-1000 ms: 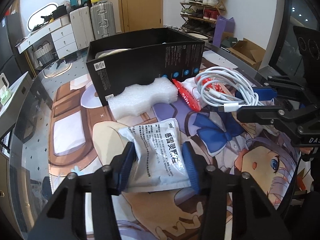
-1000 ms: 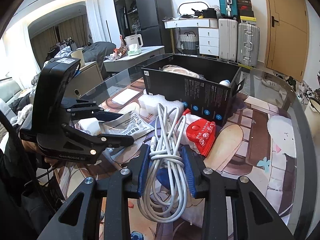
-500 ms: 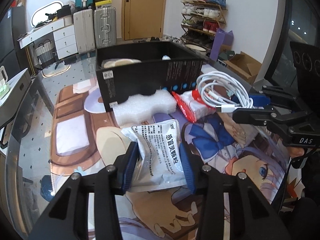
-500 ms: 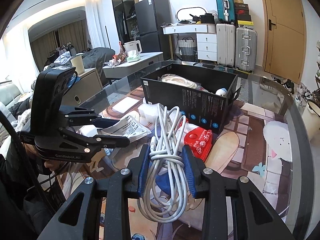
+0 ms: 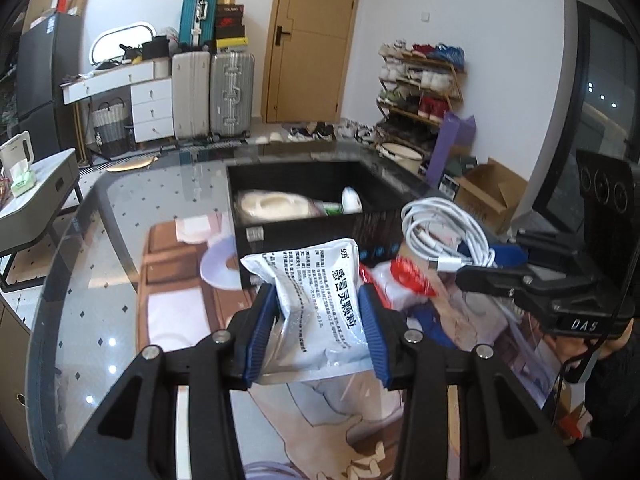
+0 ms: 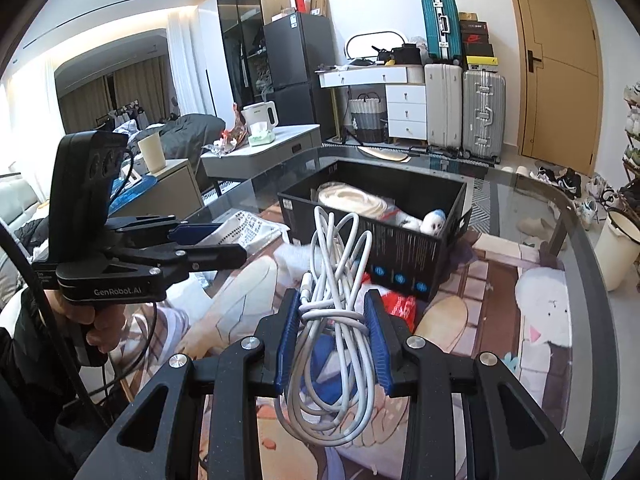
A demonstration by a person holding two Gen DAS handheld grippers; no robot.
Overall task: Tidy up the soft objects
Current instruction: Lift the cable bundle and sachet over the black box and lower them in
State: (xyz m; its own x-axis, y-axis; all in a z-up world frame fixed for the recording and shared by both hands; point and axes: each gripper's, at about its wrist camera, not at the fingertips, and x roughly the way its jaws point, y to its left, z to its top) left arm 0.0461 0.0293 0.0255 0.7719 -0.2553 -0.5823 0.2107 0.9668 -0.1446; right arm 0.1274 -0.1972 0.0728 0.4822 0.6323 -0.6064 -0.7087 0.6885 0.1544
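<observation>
Left wrist view: 2 grippers up over the table [image 5: 100, 264], each one squeezing 1 soft thing.

Left gripper [image 5: 318, 322] shut tight on white pouch [image 5: 320, 300], held up in air in front of black box [image 5: 308, 224]. Right gripper [image 6: 332, 334] pinched on white cable [image 6: 334, 308], bundle sticking up and hanging down between blue pads [image 6: 286, 342], near box [image 6: 404, 264]. Red pack [image 6: 400, 306] lying on mat just beside box. Cream bundle [image 6: 352, 200] inside box.

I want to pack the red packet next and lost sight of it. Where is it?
The red packet lies on the table against the near wall of the black box, just beyond the right claw; the left wrist view shows it right of the medicine sachet.
</observation>
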